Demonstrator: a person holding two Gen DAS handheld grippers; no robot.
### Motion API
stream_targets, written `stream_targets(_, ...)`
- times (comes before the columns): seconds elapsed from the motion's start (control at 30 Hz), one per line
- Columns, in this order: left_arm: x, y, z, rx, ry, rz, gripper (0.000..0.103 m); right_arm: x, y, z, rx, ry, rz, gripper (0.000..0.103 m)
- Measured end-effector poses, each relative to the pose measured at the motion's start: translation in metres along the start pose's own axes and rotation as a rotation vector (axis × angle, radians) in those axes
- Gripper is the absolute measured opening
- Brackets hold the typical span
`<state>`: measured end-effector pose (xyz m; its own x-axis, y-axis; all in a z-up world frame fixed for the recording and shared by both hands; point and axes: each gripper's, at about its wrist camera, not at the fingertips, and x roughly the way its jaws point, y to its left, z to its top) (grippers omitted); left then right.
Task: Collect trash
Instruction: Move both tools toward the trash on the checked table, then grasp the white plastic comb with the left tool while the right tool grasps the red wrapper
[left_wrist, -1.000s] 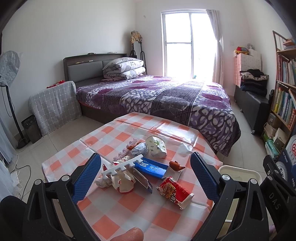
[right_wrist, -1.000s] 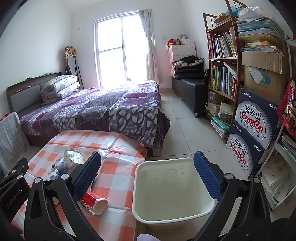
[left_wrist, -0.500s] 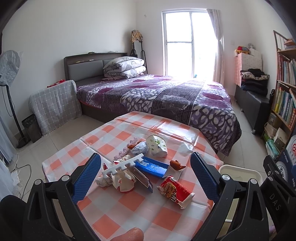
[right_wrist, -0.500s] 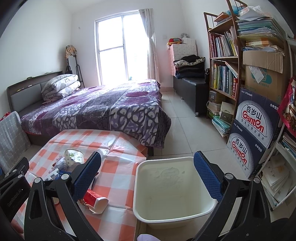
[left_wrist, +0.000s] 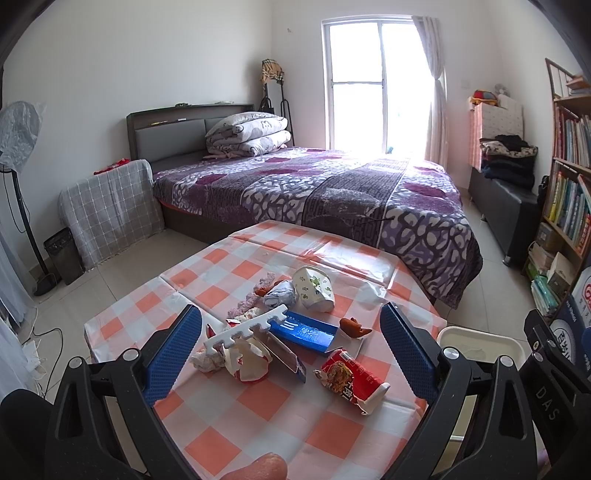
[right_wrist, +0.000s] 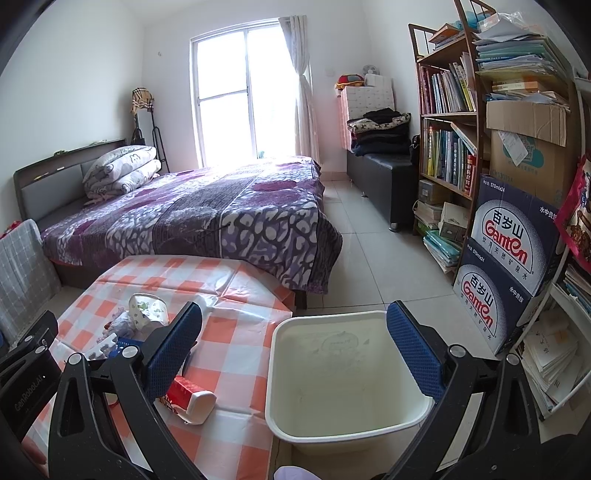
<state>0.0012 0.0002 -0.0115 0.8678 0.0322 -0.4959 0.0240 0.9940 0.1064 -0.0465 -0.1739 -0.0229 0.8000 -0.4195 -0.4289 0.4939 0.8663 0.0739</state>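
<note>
The left hand-held gripper (left_wrist: 291, 347) hangs over the checkered desk (left_wrist: 258, 413), its blue pads spread wide and holding nothing. Between them lies the trash. At the left a crumpled white tissue (left_wrist: 205, 360) touches a torn red-and-white wrapper (left_wrist: 249, 360), with a white toothed plastic strip (left_wrist: 245, 328) resting across them. Next comes a blue tray (left_wrist: 306, 332), then a red snack cup (left_wrist: 351, 380) on its side near the desk's edge. Farther back sits a crushed paper cup (left_wrist: 314, 288). To the right, just beside the desk, stands a white bin (right_wrist: 343, 373). The right hand-held gripper (right_wrist: 295, 350) hovers above it, fingers equally wide apart and gripping nothing.
</note>
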Motion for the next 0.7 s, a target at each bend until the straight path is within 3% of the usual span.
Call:
stream_targets(0.1, 0.009, 0.002, 0.008, 0.02, 0.034, 0.001, 0.094, 0.011, 0.005, 0.002, 0.015, 0.062, 0.016, 0.096)
stream_targets(0.23, 0.036, 0.015, 0.031, 0.014, 0.137, -0.037, 0.094, 0.038, 0.016, 0.012, 0.09, 0.252, 0.123, 0.096)
stream_targets(0.33, 0.06, 0.032, 0.051, -0.014, 0.199, -0.086, 0.094, 0.071, 0.025, 0.026, 0.115, 0.449, 0.212, 0.096)
stream_targets(0.4, 0.081, 0.042, 0.059, -0.024, 0.254, -0.125, 0.096, 0.09, 0.03, 0.032, 0.077, 0.512, 0.224, 0.096)
stream_targets(0.47, 0.108, 0.049, 0.06, -0.036, 0.361, -0.164, 0.096, 0.113, 0.037, 0.03, 0.042, 0.59, 0.237, 0.096)
stream_targets(0.6, 0.155, 0.053, 0.044, -0.069, 0.591, -0.21, 0.096, 0.155, 0.039, 0.009, 0.119, 0.751, 0.273, 0.096)
stream_targets(0.7, 0.176, 0.059, 0.029, -0.136, 0.694, -0.178, 0.096, 0.181, 0.04, -0.011, 0.188, 0.884, 0.278, 0.096)
